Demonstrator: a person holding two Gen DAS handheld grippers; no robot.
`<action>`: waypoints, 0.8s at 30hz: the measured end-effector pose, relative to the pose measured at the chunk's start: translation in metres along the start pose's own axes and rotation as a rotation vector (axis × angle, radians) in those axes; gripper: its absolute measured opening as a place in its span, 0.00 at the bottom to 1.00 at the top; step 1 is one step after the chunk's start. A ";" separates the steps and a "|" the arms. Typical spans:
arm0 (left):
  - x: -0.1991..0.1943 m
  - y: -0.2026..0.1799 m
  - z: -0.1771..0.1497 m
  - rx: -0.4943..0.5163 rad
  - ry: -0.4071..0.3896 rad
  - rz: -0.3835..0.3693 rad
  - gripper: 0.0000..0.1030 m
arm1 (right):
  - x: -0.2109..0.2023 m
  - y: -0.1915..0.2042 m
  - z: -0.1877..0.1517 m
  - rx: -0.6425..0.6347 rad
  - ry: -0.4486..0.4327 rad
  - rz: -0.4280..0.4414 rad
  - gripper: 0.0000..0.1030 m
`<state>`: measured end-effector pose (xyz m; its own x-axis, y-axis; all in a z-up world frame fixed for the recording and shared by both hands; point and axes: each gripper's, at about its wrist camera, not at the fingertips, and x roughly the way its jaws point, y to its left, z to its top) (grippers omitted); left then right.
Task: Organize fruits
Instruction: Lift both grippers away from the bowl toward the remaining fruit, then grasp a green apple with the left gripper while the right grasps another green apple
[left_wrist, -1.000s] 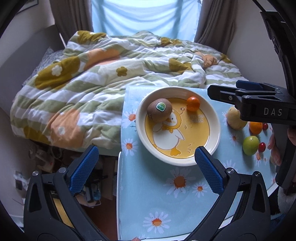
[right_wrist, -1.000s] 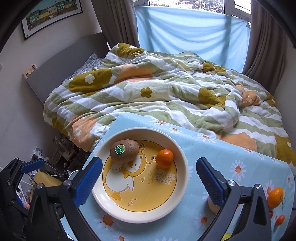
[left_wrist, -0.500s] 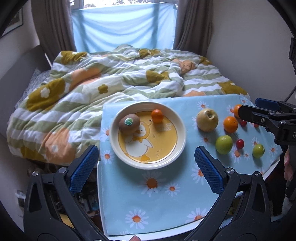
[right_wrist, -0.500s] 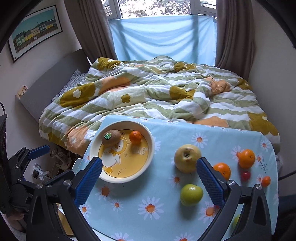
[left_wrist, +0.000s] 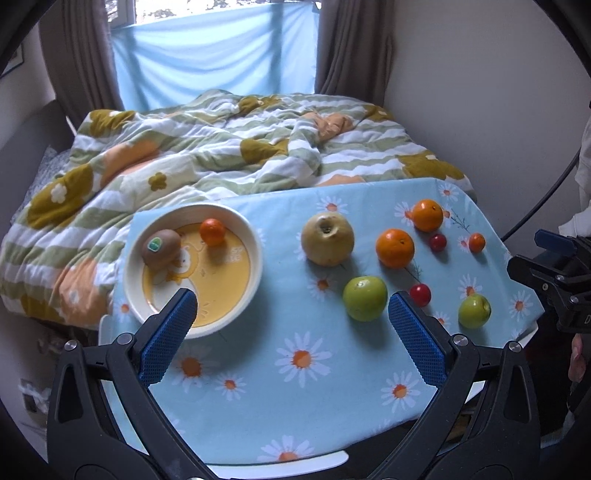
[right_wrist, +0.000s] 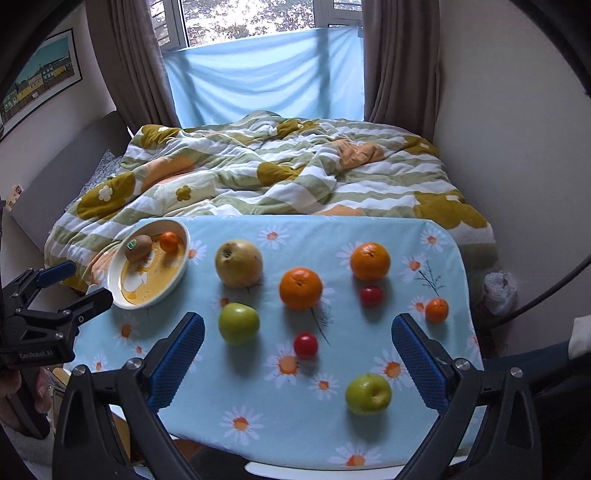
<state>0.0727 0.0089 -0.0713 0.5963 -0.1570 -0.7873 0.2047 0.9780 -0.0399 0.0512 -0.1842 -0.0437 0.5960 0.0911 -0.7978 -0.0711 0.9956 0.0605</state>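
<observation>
Blue pads on my left gripper (left_wrist: 291, 321) stand wide apart with nothing between them. My right gripper (right_wrist: 297, 354) is spread wide too and holds nothing. Both hang above the flowery cloth (right_wrist: 266, 391). I use the plate (left_wrist: 255, 258) as my mark. On the plate lie a kiwi (left_wrist: 161, 246) and a tiny orange (left_wrist: 212, 232), near each other but apart. Just right of the plate sits a pear (left_wrist: 327, 239). Further right of the plate are two oranges (left_wrist: 395, 247), two green apples (left_wrist: 365, 298), two red tomatoes (left_wrist: 420, 294) and one more tiny orange, all apart. Past the plate is a bed (right_wrist: 280, 177).
</observation>
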 end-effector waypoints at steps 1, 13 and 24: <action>0.005 -0.008 -0.001 0.001 0.003 0.004 1.00 | 0.001 -0.008 -0.005 0.003 0.006 0.007 0.98; 0.079 -0.065 -0.018 0.035 0.079 -0.038 1.00 | 0.039 -0.063 -0.062 0.021 0.094 0.030 0.98; 0.140 -0.074 -0.030 0.048 0.162 -0.048 0.88 | 0.073 -0.067 -0.089 0.021 0.133 0.026 0.98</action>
<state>0.1181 -0.0813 -0.1969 0.4531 -0.1751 -0.8741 0.2691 0.9616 -0.0532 0.0285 -0.2465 -0.1593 0.4832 0.1142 -0.8680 -0.0676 0.9934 0.0930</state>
